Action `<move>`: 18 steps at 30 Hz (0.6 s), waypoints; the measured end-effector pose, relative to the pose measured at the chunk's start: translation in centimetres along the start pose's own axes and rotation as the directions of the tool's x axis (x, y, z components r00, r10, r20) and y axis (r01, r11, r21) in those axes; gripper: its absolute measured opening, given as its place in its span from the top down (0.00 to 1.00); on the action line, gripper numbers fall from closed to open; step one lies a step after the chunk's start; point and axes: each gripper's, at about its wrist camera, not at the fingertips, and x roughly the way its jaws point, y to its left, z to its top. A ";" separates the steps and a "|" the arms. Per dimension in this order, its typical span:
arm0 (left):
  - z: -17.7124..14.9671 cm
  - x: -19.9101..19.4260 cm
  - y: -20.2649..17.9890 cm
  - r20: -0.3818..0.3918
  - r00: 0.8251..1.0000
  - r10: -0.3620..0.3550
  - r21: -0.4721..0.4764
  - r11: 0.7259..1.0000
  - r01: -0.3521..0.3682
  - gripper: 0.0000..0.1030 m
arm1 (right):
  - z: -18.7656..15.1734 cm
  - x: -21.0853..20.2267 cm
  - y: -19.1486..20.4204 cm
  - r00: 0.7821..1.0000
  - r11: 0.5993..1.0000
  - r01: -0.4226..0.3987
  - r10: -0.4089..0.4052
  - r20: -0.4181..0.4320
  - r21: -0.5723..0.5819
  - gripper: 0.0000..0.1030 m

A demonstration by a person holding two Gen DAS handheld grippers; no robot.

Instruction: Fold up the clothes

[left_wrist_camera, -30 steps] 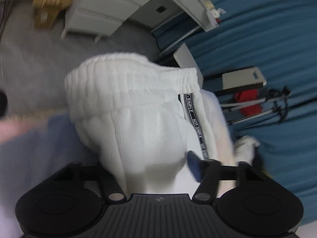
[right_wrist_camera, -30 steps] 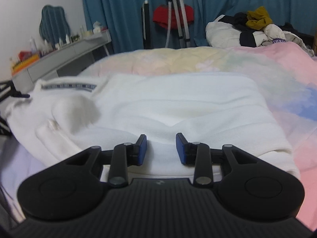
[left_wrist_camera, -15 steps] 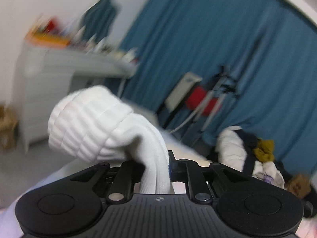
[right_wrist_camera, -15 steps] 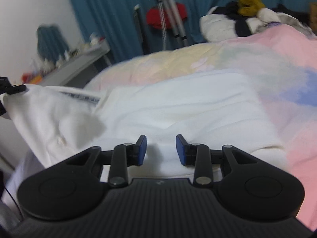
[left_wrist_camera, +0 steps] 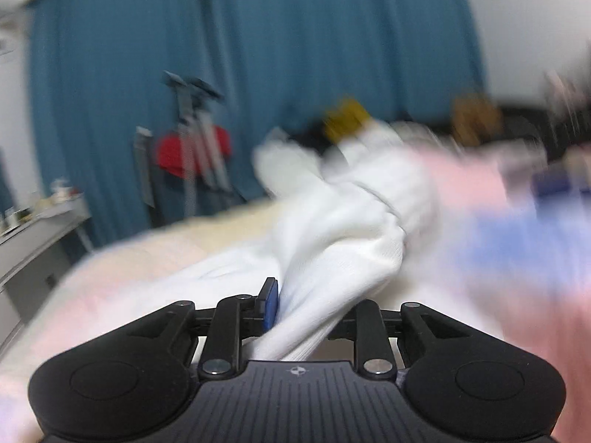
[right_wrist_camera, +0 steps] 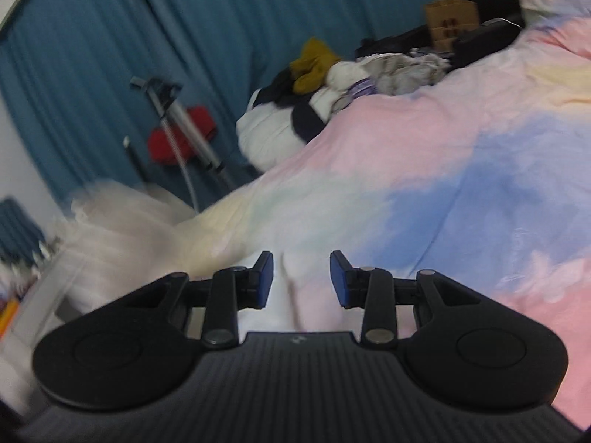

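Observation:
White knit trousers [left_wrist_camera: 343, 236] hang bunched in my left gripper [left_wrist_camera: 306, 306], which is shut on a thick fold of them; the cloth covers the right finger. The view is motion-blurred. In the right wrist view my right gripper [right_wrist_camera: 301, 277] is open, its blue pads apart over a white edge of the garment [right_wrist_camera: 284, 295] on the pastel bedspread [right_wrist_camera: 461, 184]. More of the white trousers [right_wrist_camera: 110, 229] blur at the left.
A pile of unfolded clothes [right_wrist_camera: 332, 85] lies at the bed's far end. A tripod with a red item [right_wrist_camera: 177, 133] stands before blue curtains [left_wrist_camera: 258, 55]. A grey dresser [left_wrist_camera: 33, 243] is at the left. A brown bag [right_wrist_camera: 448, 22] sits far right.
My left gripper has swung the trousers up and over toward the bed, its view turning from the floor to the curtains. My right gripper has turned right and stayed open.

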 end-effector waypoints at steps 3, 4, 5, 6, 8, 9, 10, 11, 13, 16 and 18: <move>-0.3 0.3 -1.4 0.020 0.999 0.025 0.056 0.998 -0.026 0.71 | 0.1 1.1 -1.0 0.999 0.999 -0.032 0.033 -0.034 0.041 0.63; -0.1 0.4 -1.5 0.020 1.000 0.024 0.064 0.998 -0.025 0.69 | 0.0 1.6 -1.1 0.997 0.997 -0.050 0.053 -0.052 0.053 0.63; 0.2 0.5 -1.2 0.010 1.000 0.009 0.070 0.998 -0.009 0.65 | 0.0 2.2 -1.2 0.995 0.995 -0.068 0.073 -0.070 0.066 0.63; 0.5 0.5 -0.8 -0.003 1.000 -0.013 0.075 0.997 0.013 0.57 | -0.1 2.7 -1.1 0.992 0.994 -0.086 0.092 -0.085 0.072 0.63; 0.4 -0.4 -0.1 -0.016 0.999 -0.039 0.134 0.990 0.041 0.39 | -0.2 3.2 -0.8 0.988 0.991 -0.110 0.117 -0.099 0.077 0.63; 0.4 -0.7 0.3 -0.017 0.998 -0.052 0.168 0.984 0.054 0.28 | -0.3 3.2 -0.7 0.986 0.989 -0.121 0.130 -0.102 0.083 0.63; -0.2 -1.3 1.5 -0.019 0.998 -0.066 0.201 0.977 0.068 0.24 | -0.3 3.3 -0.6 0.984 0.987 -0.133 0.142 -0.104 0.090 0.63; -1.1 -1.6 2.9 -0.025 0.996 -0.081 0.236 0.968 0.085 0.20 | -0.4 3.3 -0.6 0.982 0.985 -0.145 0.155 -0.107 0.097 0.63; -2.5 -2.2 5.1 -0.052 0.993 -0.104 0.299 0.947 0.115 0.20 | -0.5 3.4 -0.4 0.977 0.980 -0.168 0.180 -0.111 0.111 0.63; -4.3 -4.5 7.1 -0.077 0.990 -0.114 0.368 0.920 0.135 0.19 | -0.6 3.4 -0.4 0.970 0.969 -0.197 0.214 -0.113 0.146 0.63; -5.4 -6.1 8.5 -0.074 0.991 -0.110 0.389 0.912 0.130 0.18 | -0.7 3.4 -0.5 0.966 0.961 -0.211 0.233 -0.114 0.180 0.63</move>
